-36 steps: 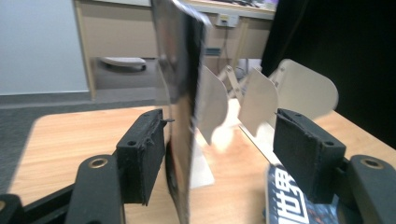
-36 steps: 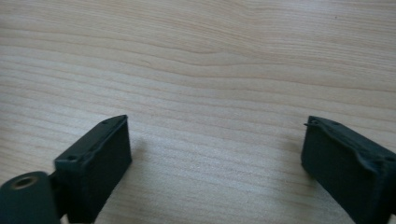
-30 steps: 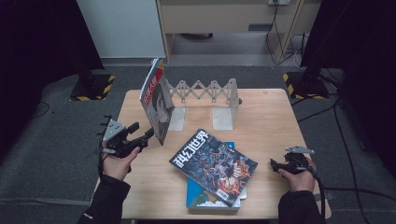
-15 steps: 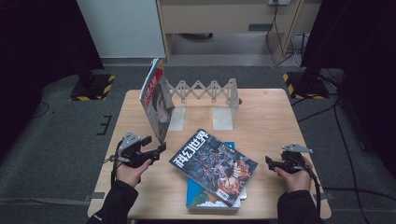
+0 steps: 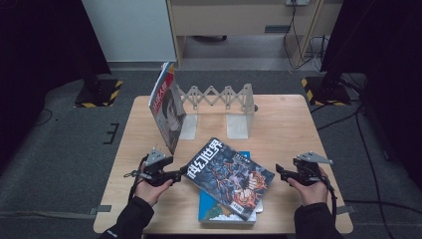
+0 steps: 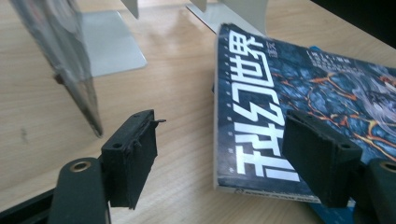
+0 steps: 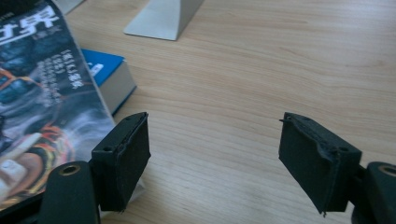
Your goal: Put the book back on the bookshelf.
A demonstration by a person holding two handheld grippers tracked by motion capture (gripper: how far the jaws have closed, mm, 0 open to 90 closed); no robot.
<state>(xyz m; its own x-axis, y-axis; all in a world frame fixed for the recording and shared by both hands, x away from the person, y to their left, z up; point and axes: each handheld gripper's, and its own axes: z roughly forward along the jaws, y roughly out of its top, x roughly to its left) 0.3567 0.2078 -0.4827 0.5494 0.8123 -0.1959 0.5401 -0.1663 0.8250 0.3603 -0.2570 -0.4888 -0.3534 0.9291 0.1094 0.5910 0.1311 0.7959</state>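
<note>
Since the magazine [image 5: 230, 175] lies flat atop a blue book [image 5: 214, 211] mid-table, thin, floppy and glossy, its spine edge suits the wide-open, empty left claw [image 5: 185, 172]; the right claw [image 5: 281, 173] gapes empty.

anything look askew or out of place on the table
Yes. The dark magazine lies crooked on the blue book, overhanging its edges. The other magazine leans tilted against the end of the metal book rack instead of standing between its plates.
</note>
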